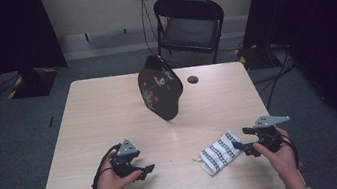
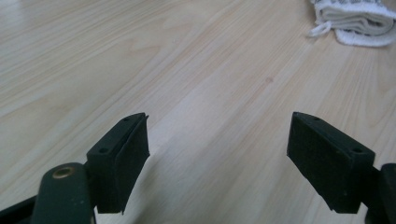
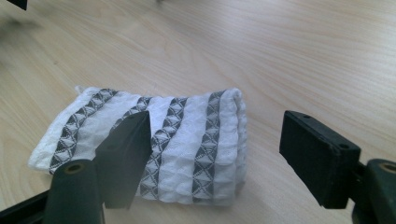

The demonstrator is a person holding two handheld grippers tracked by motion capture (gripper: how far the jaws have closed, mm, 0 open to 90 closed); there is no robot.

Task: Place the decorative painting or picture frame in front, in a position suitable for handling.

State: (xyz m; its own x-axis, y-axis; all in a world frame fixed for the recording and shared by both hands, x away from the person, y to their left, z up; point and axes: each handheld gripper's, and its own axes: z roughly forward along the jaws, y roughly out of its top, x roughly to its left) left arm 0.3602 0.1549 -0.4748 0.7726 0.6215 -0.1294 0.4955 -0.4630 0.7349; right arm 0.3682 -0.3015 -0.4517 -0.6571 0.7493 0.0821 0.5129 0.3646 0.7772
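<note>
A folded white cloth (image 1: 220, 152) with dark patterned stripes lies on the wooden table (image 1: 108, 113) near its front right. My right gripper (image 1: 248, 144) stands open just right of the cloth, jaws pointing at it. In the right gripper view the cloth (image 3: 154, 140) lies below and between the spread jaws, which do not touch it. My left gripper (image 1: 146, 171) rests open at the front left, with nothing between its jaws. In the left gripper view bare wood lies ahead of my left gripper (image 2: 217, 154) and the cloth (image 2: 359, 21) sits at the top right.
A black oval tray (image 1: 159, 88) with a floral pattern stands tilted on edge at the table's far middle. A small dark round spot (image 1: 193, 79) marks the table beside it. A black folding chair (image 1: 188, 28) stands behind the table.
</note>
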